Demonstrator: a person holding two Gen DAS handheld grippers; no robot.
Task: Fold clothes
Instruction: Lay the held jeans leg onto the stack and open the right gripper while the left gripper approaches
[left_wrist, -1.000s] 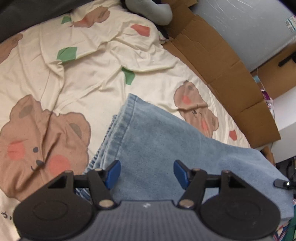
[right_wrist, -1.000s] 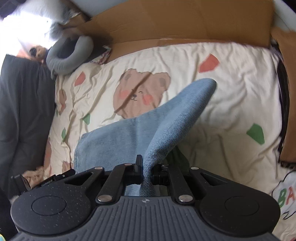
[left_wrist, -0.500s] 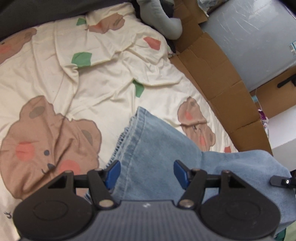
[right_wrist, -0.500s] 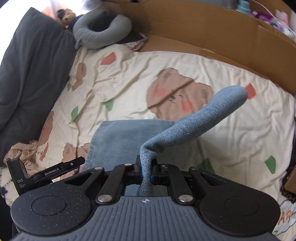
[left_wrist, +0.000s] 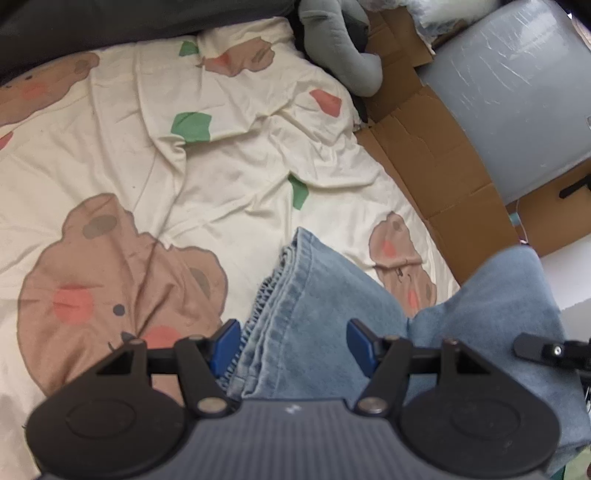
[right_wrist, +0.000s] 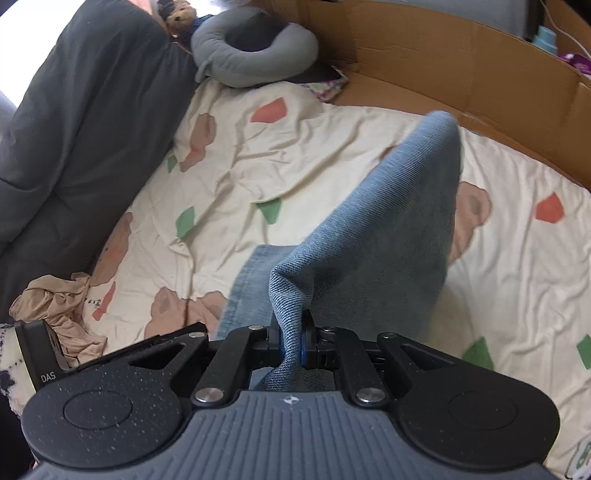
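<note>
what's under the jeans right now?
The jeans lie on the bear-print sheet, which shows all around them. The lifted part, pinched in the right gripper, hangs over the same sheet. Whatever is directly beneath the flat denim is covered.

Left gripper (left_wrist: 291, 341) open above jeans (left_wrist: 317, 314); hem lies on sheet (left_wrist: 229, 177), cardboard (left_wrist: 436, 155) along bed's edge.

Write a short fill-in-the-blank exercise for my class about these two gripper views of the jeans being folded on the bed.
1. The right gripper is shut on a fold of the ____.
2. The left gripper has its jaws ____ above the jeans' hem.
3. The bedsheet is printed with brown ____.
4. The grey neck pillow lies beside the ____ panels.

Missing words: jeans; open; bears; cardboard
</note>
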